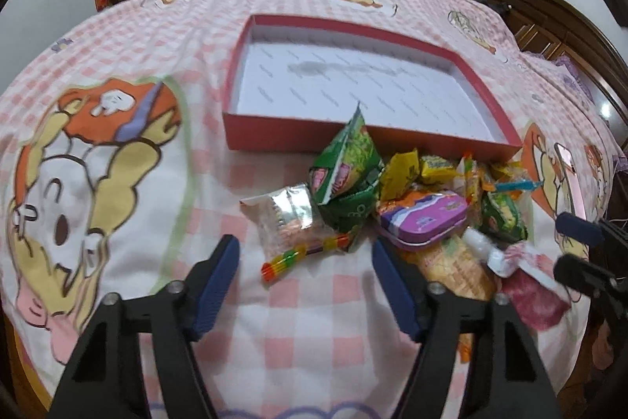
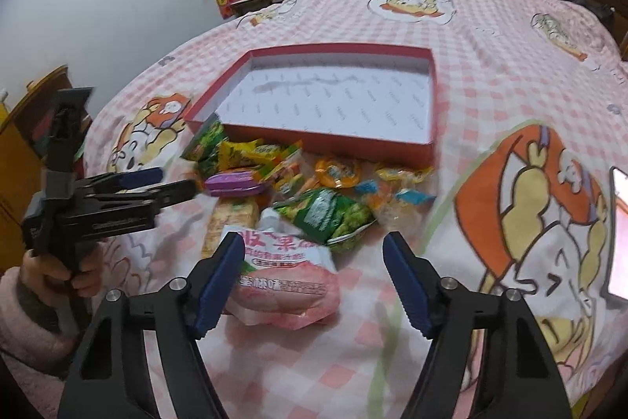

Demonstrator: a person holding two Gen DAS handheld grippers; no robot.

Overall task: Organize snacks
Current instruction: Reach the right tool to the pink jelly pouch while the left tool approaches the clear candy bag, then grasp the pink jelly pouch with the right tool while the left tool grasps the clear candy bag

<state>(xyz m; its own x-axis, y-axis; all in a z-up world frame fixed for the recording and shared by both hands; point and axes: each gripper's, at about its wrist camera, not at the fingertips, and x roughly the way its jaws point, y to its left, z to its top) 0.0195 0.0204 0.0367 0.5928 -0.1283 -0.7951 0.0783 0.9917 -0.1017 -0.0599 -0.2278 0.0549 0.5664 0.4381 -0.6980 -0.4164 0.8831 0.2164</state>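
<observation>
Red box (image 1: 424,140) empty mid-bed; snack pile (image 1: 412,199) against its near wall. Left tongs (image 1: 306,256) and right tongs (image 2: 312,254) gape, holding nothing. Take loose outer packet first, lift clear, drop flat inside.

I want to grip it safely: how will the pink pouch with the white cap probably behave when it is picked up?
The pink pouch looks soft and creased, so it will probably sag. Its glossy film may slip between the open right gripper fingers. The white cap seems the stiffest part.
</observation>
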